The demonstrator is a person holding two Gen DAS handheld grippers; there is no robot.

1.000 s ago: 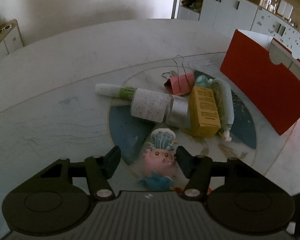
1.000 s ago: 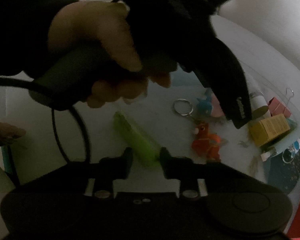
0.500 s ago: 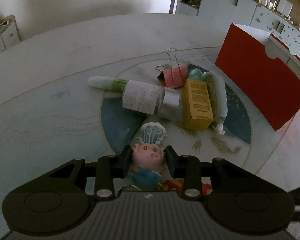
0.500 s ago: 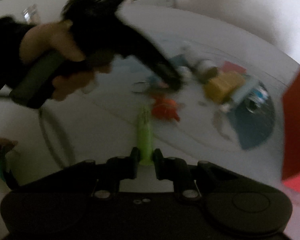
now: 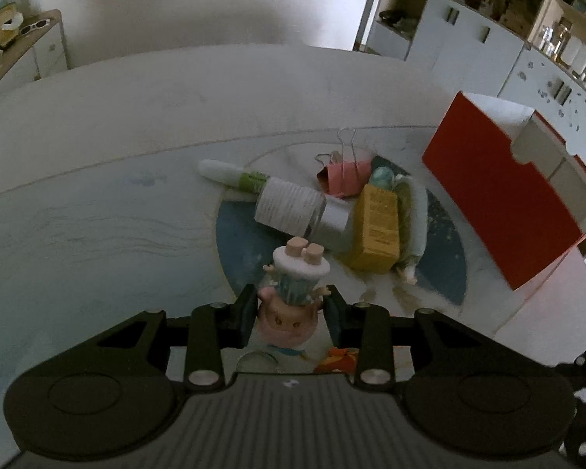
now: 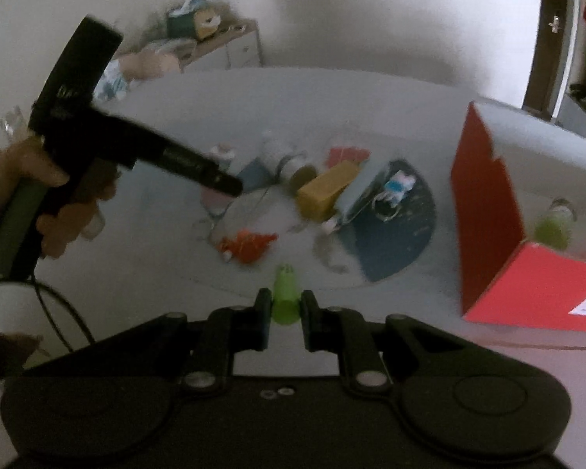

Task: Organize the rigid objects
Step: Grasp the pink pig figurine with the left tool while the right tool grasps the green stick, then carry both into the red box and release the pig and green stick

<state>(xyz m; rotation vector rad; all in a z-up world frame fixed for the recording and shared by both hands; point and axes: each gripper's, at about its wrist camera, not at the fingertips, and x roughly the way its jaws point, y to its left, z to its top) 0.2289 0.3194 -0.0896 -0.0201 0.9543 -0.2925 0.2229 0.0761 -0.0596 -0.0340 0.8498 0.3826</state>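
Observation:
My left gripper [image 5: 291,306] is shut on a pink toy figure [image 5: 293,299] with a striped dress and white base, held above the table. My right gripper [image 6: 286,305] is shut on a green pen-like stick [image 6: 286,293], lifted off the table. A pile lies on the round table: a white bottle [image 5: 293,207], a yellow box [image 5: 377,226], a pink binder clip [image 5: 345,178], a green-white tube [image 5: 232,175]. An open red box [image 5: 500,203] stands at right, also in the right wrist view [image 6: 484,211].
An orange fish toy [image 6: 246,246] and a key ring [image 6: 386,211] with a small charm lie on the table [image 5: 97,203]. A green bottle [image 6: 552,226] stands behind the red box. The left hand-held gripper [image 6: 105,140] crosses the right wrist view.
My left gripper closed on the pink toy and lifted it. My right gripper closed on the green stick, lifted it and swung right toward the red box.

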